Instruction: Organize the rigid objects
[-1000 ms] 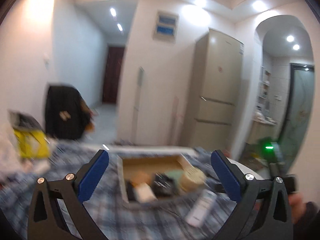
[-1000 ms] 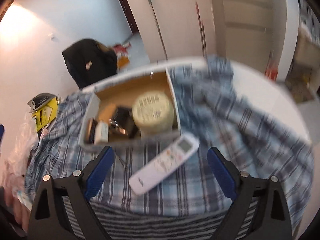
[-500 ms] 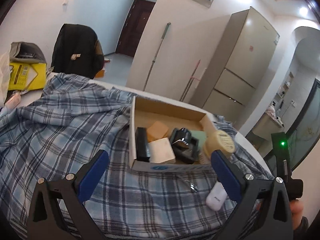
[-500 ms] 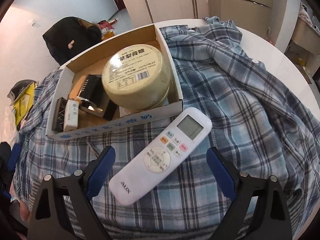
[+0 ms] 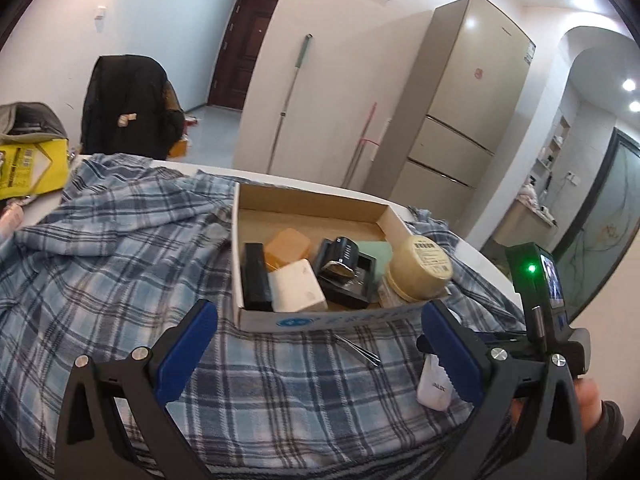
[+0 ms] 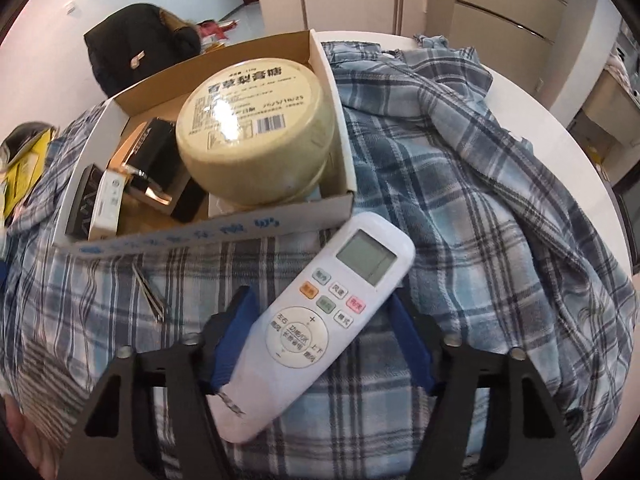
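A: Left wrist view first. Found the left hand-held gripper spread wide, gripping nothing. Anything cut off?

B: Only the butt end of the remote control to be seen, the rest hidden behind the blue pad on the right.

A: Counts?

B: Counted one cardboard box on the plaid shirt, with six things inside: one black bar, one orange block, one white block, one black device, one green piece half buried, one round tin. Also one pair of tweezers on the shirt, just in front of the box.

A: Right wrist view now.

B: Seeing the right hand-held gripper closing, with the remote control lying slantwise between its jaws, on the shirt, top end just beside the box front. One pad against the remote's edge; cannot tell about contact at the other. Lower end blurred. Much of the box interior covered by the tin. Bare white bench showing only at the right.
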